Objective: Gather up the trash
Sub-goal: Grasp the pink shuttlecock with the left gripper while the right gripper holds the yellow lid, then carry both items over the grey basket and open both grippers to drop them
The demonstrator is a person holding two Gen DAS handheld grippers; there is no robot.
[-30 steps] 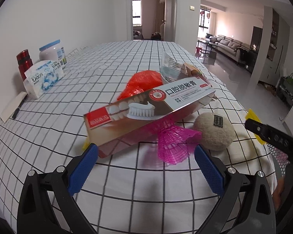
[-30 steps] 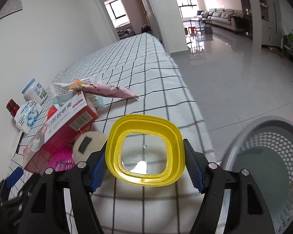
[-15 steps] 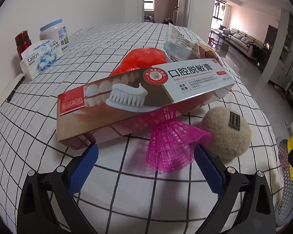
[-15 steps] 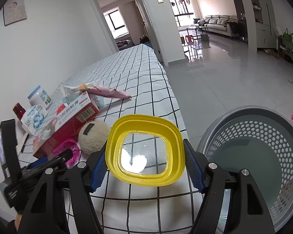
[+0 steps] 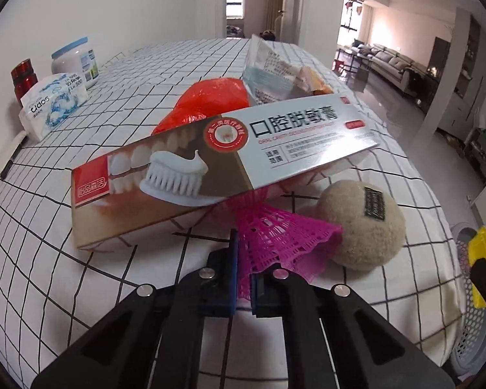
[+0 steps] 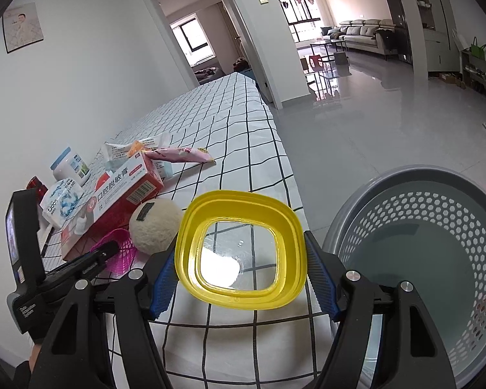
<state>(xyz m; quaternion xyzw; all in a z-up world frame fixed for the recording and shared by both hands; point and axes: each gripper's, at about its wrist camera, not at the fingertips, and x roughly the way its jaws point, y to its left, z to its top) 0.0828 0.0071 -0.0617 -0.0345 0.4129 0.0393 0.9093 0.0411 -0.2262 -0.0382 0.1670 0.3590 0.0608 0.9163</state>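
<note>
Grey basket (image 6: 421,259) interior shows only at right wrist.

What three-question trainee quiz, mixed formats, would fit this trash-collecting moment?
1. True or false: the left tongs are closed on the pink plastic mesh shuttlecock.
2. The right tongs hold: A) the yellow-rimmed clear square lid; B) a red bottle; C) a green sponge.
3. Fill in: the grey perforated plastic basket stands on the ____ beside the checked-cloth table.

Key: 1 true; 2 A; 3 floor.
</note>
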